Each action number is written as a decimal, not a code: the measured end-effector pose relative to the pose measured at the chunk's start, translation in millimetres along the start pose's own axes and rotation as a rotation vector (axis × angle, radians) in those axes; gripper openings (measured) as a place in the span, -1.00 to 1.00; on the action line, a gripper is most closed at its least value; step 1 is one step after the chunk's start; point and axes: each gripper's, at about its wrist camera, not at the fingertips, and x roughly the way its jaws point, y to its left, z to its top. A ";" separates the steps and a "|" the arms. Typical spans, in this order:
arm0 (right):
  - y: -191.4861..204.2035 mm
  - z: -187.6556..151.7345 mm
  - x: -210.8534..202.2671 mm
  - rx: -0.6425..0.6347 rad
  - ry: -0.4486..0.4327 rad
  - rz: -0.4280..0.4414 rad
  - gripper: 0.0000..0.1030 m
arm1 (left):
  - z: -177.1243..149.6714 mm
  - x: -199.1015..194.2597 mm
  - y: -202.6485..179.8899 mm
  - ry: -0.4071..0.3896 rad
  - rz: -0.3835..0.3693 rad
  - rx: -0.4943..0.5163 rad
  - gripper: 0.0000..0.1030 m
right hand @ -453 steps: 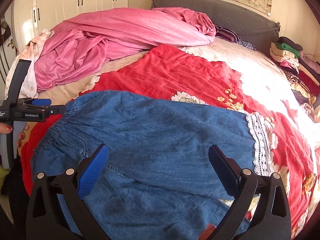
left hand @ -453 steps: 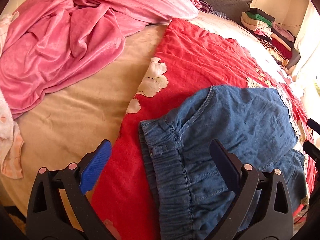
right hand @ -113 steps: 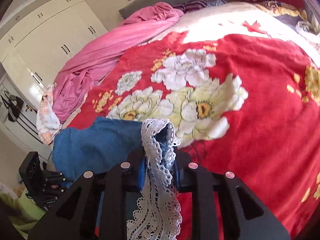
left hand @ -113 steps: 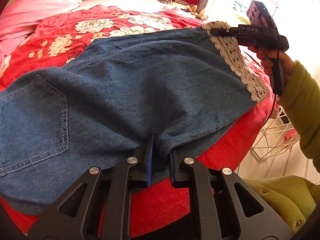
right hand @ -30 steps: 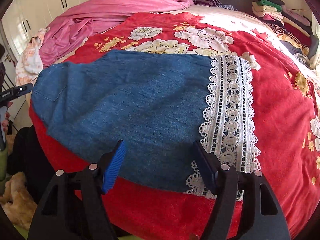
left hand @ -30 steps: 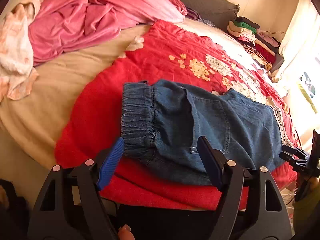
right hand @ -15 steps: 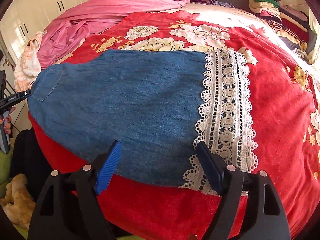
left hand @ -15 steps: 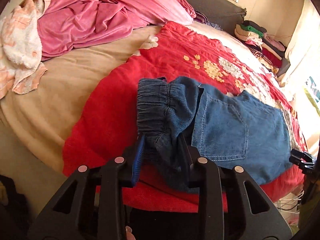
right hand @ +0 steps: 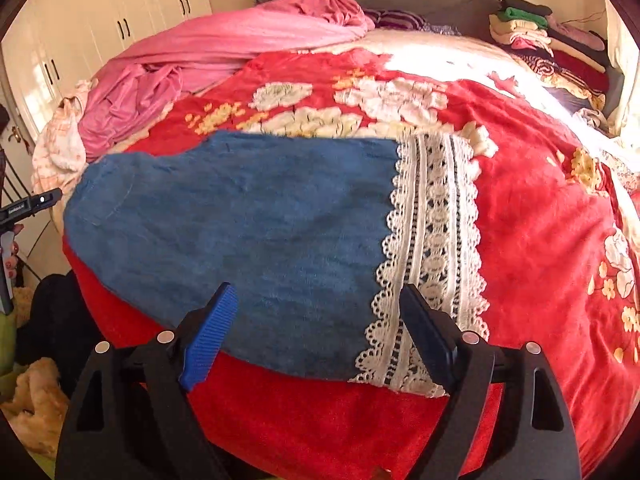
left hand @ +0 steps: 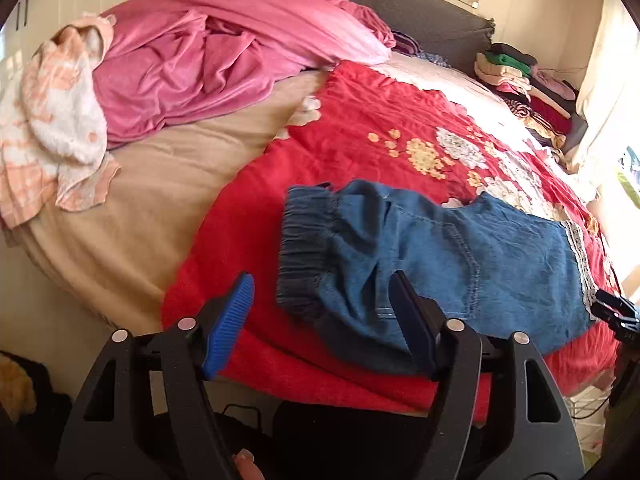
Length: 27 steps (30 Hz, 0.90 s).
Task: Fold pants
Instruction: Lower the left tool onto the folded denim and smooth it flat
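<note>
Nearest in the left wrist view, the left gripper (left hand: 320,320) has just been opening; its fingers (left hand: 229,322) now stand well apart and press on nothing, hanging over the rumpled waist corner of the denim pants (left hand: 460,264), probably freed so that end can settle before it is taken up again. In the right wrist view the right gripper (right hand: 316,332) has likewise been opening, its fingers (right hand: 209,338) spread wide and holding nothing, above the near edge of the pants beside the lace hem (right hand: 432,248). One tool at each end suggests the next fold will bring hem toward waist. The pants lie lengthwise, already doubled leg on leg, near the front edge of the red floral blanket (left hand: 360,136), which gives them a flat bed to be folded on. Farther back a pink sheet (left hand: 208,52) is bunched aside, and a stack of folded clothes (left hand: 520,76) sits by the headboard, likely where finished items go.
</note>
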 end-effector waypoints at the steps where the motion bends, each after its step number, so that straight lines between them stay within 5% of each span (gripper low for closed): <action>1: 1.3 1.8 -4.0 -0.004 -0.018 0.003 0.60 | 4.0 -0.1 -8.9 -0.006 -0.012 0.022 0.31; 12: 14.1 -2.3 19.0 -0.082 0.037 -0.080 0.60 | 15.2 63.5 -182.3 0.095 -0.297 0.352 0.32; 15: 2.9 -11.4 30.1 -0.060 0.098 -0.120 0.61 | 6.6 90.0 -216.9 0.154 -0.323 0.408 0.32; 20: 0.2 -17.9 33.6 -0.062 0.086 -0.102 0.61 | -14.7 133.2 -228.8 0.212 -0.253 0.455 0.33; 24: -18.8 -5.0 1.3 0.040 -0.032 -0.048 0.61 | -5.2 121.6 -231.1 0.212 -0.266 0.483 0.33; 27: -41.2 1.6 -12.1 0.117 -0.037 -0.061 0.61 | 20.5 109.3 -243.4 0.179 -0.303 0.491 0.33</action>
